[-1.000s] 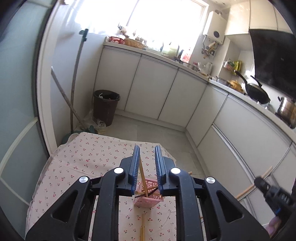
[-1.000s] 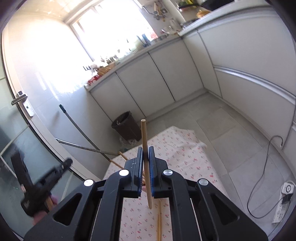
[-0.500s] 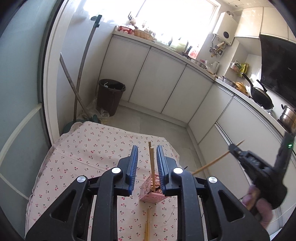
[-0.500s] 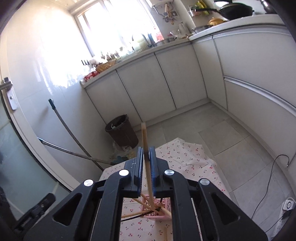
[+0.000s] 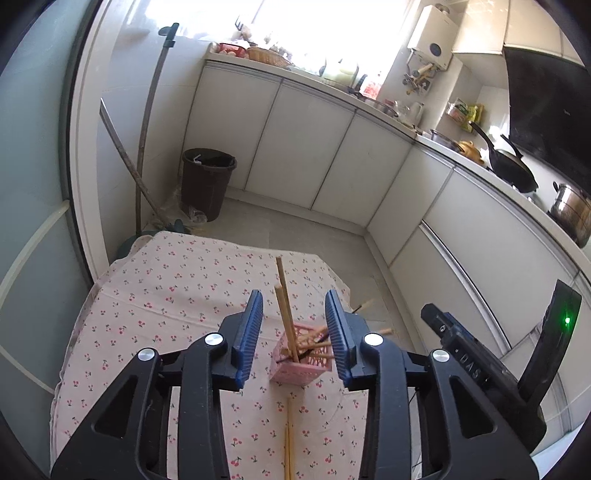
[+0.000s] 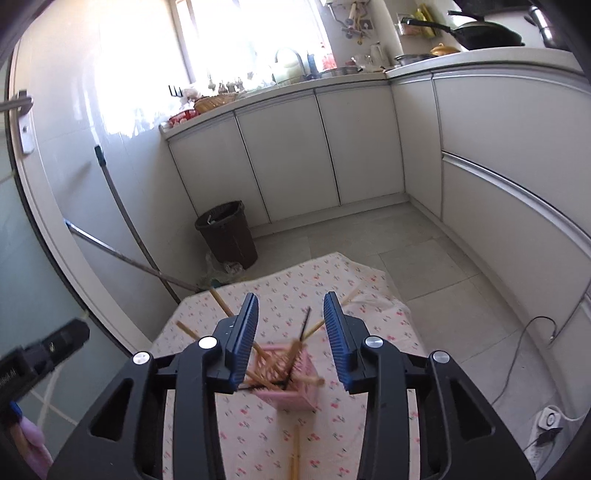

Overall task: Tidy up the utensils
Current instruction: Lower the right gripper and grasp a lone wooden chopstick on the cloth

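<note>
Daylight is pouring through the window (image 5: 325, 33), blowing it out white; fisheye edges are bending cabinets, and the basket (image 6: 286, 380) is blurring.

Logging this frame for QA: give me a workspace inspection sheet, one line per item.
Surface: cherry-print tablecloth covers the table.
Job's things: pink basket stands upright and holds several leaning chopsticks; two loose chopsticks lie on the cloth in front of it.
Clutter: nothing seen on the cloth.
Grippers: left gripper open, empty; right gripper open, empty; both over the basket.
Cables: black cord on the floor runs to a power strip.
Surroundings: brown bin, mop handles, white cabinets, wok.
</note>
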`<state>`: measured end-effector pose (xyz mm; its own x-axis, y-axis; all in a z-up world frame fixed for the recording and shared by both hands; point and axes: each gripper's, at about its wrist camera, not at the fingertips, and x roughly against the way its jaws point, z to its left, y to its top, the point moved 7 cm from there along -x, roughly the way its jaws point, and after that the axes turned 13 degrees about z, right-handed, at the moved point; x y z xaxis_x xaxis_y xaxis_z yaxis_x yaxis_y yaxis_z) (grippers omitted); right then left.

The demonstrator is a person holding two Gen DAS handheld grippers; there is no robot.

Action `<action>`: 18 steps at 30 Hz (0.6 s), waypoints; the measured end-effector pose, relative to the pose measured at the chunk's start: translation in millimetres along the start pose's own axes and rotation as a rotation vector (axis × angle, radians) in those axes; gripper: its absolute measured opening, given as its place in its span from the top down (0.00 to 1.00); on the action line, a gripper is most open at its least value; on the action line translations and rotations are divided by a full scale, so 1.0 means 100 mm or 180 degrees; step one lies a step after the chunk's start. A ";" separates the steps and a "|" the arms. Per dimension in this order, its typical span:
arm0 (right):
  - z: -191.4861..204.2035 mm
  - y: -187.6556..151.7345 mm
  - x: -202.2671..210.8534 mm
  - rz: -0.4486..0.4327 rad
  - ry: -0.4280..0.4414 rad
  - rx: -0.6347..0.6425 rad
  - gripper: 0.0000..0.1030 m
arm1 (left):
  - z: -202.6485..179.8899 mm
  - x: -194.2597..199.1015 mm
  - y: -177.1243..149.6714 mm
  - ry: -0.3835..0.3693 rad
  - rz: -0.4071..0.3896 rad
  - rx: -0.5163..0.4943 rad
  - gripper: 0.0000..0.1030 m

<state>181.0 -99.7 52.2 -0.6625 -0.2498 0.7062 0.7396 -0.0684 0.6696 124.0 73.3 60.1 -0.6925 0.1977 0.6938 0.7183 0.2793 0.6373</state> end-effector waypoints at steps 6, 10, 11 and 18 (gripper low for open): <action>-0.39 -0.43 0.07 0.0184 -0.0076 -0.0252 0.39 | 0.05 -0.03 -0.21 0.0062 0.0100 -0.0018 0.60; -1.04 -0.54 -0.20 0.0531 0.0291 -0.1234 0.19 | 0.25 -0.04 -0.35 0.0055 0.0174 0.0171 0.52; -1.21 -0.57 -0.34 0.0686 0.0454 -0.1517 0.19 | 0.30 -0.06 -0.38 0.0055 0.0205 0.0216 0.48; -1.71 -0.76 -1.39 0.1360 0.1451 -0.2897 0.19 | 0.55 -0.44 -0.53 0.0033 0.0618 0.0457 0.48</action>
<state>236.8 -224.6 -136.3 -0.3638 -0.7422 0.5628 0.8323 -0.5303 -0.1613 112.8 101.3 -22.8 -0.5411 0.2514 0.8025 0.8203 0.3678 0.4379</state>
